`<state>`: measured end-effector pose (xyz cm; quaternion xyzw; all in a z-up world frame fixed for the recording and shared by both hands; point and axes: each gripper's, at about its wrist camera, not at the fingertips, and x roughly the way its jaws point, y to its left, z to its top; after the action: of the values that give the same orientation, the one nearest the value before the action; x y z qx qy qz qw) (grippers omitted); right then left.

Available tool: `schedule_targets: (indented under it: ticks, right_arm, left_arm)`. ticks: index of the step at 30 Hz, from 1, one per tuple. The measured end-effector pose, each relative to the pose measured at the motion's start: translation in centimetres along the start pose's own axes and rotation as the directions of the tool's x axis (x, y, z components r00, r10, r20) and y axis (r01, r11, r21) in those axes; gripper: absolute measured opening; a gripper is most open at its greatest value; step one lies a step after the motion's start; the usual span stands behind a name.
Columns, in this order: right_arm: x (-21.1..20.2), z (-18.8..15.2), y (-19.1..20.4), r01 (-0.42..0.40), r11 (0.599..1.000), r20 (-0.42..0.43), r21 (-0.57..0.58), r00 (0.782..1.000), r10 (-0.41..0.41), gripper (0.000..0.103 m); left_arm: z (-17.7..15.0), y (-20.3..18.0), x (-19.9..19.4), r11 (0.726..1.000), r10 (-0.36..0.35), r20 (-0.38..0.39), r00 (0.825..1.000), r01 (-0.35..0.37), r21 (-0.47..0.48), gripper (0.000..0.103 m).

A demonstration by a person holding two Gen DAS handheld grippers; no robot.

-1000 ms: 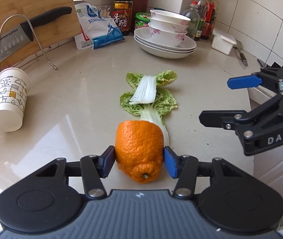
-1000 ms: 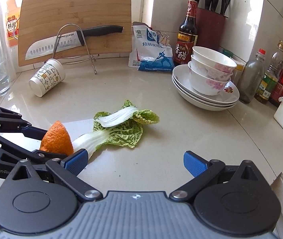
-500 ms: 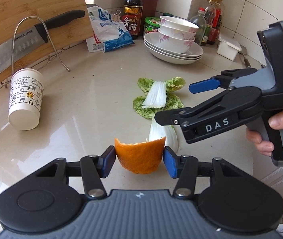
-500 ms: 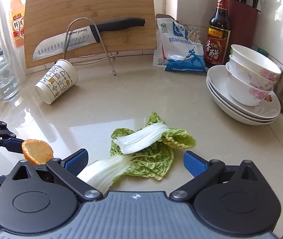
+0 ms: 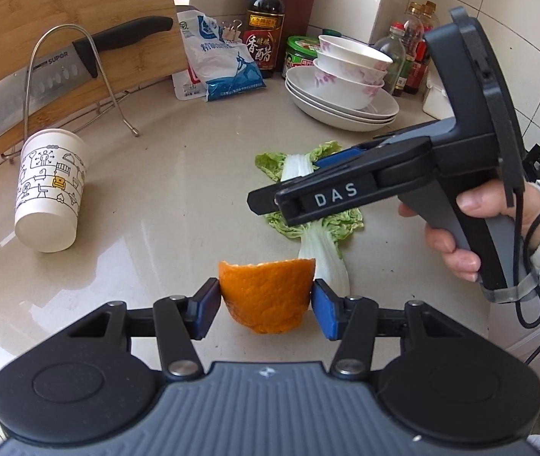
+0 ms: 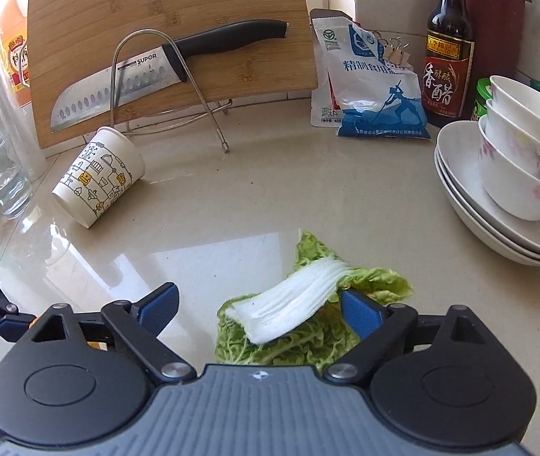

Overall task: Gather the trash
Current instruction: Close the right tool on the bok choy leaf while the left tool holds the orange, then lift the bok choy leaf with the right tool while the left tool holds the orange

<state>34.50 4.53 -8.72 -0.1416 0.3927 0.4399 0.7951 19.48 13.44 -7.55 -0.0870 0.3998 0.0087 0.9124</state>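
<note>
So, counts: one orange peel [image 5: 267,296], two cabbage leaves [image 6: 300,326], one paper cup [image 6: 99,178], one knife [image 6: 163,64], three stacked bowls [image 6: 524,159] on three stacked plates [image 6: 460,190], one salt bag [image 6: 372,87], one vinegar bottle [image 6: 447,49].

My left tongs [image 5: 266,306] are clamped on the peel, torn rim up, held off the tabletop [image 5: 163,197]. My right tongs [image 6: 258,307] are over the cabbage, closing with the upper leaf between the pads; one pad sits at the leaf's edge, contact unclear.

Upper leaf lies across the lower one, white stem end near the tongs, long axis slanting up-right in the right wrist view. Cup lies on its side, mouth toward the cutting board [image 6: 171,38].

Writing: "SUPOR" on the knife blade, "DAS" on the right tongs' finger [image 5: 336,195] in the left wrist view. Chinese text on bottle and bag.
</note>
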Motion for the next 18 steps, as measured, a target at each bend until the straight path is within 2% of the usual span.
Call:
schedule_targets:
  ticks: [10,11,12,15,18]
  right_arm:
    - [1.6,1.3,-1.4,0.083,0.995,-0.038,0.058,0.996,-0.081,0.069]
    - [1.6,1.5,-1.4,0.097,0.993,-0.039,0.061,0.995,-0.095,0.065]
    - [1.7,1.6,-1.4,0.113,0.992,-0.040,0.062,0.993,-0.111,0.057]
    - [1.7,1.6,-1.4,0.149,0.987,-0.048,0.052,0.988,-0.147,0.040]
    - [1.2,1.2,-1.5,0.149,0.988,-0.048,0.047,0.988,-0.146,0.033]
  left_arm:
    - [0.5,0.2,1.0,1.000,-0.006,-0.002,1.000,0.006,0.009,0.052]
    - [0.5,0.2,1.1,1.000,-0.007,-0.002,1.000,0.007,0.012,0.052]
    - [0.6,0.2,1.2,1.000,-0.008,-0.003,1.000,0.008,0.012,0.052]
    - [0.7,0.3,1.2,1.000,-0.010,-0.004,1.000,0.010,0.015,0.052]
    - [0.6,0.3,1.2,1.000,-0.014,-0.005,1.000,0.014,0.024,0.052]
